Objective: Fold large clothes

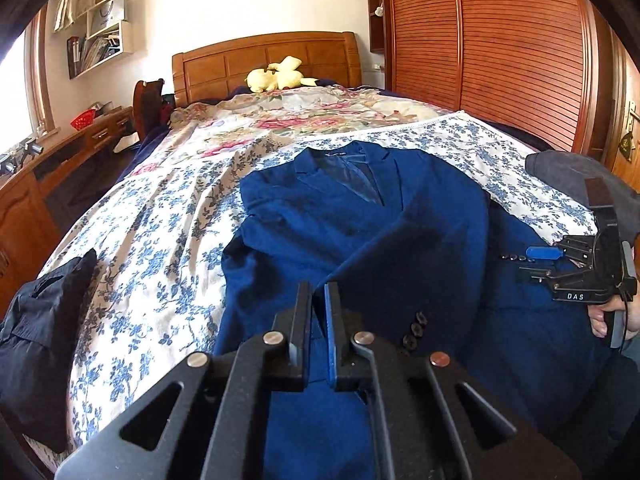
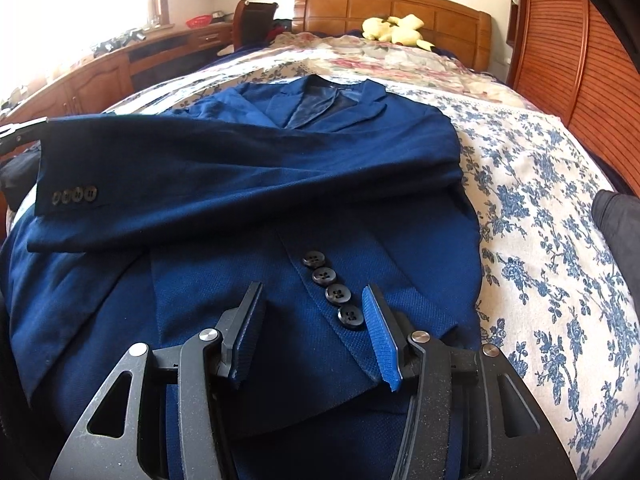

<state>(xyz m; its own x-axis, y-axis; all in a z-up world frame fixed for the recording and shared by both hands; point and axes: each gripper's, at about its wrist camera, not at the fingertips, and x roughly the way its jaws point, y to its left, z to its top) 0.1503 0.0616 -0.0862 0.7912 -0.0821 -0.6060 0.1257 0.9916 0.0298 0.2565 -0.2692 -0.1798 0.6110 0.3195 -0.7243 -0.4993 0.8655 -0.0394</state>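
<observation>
Left gripper (image 1: pixel 319 322) nearly closed, seemingly pinching a fold of blue blazer (image 1: pixel 360 220), contact hard to confirm. Right gripper (image 2: pixel 314 334) wide open, holding nothing, hovering over lower sleeve cuff (image 2: pixel 340 308). Blazer face-up on floral bedspread (image 2: pixel 540 240), collar away, long axis straight ahead; other sleeve (image 2: pixel 240 176) folded across chest

Plenty of open floral bedspread (image 2: pixel 540 208) right of the blue blazer (image 2: pixel 248 168). On the left, a dark garment (image 1: pixel 44 332) sits at the bed edge, and the desk (image 1: pixel 60 168) crowds that side.
</observation>
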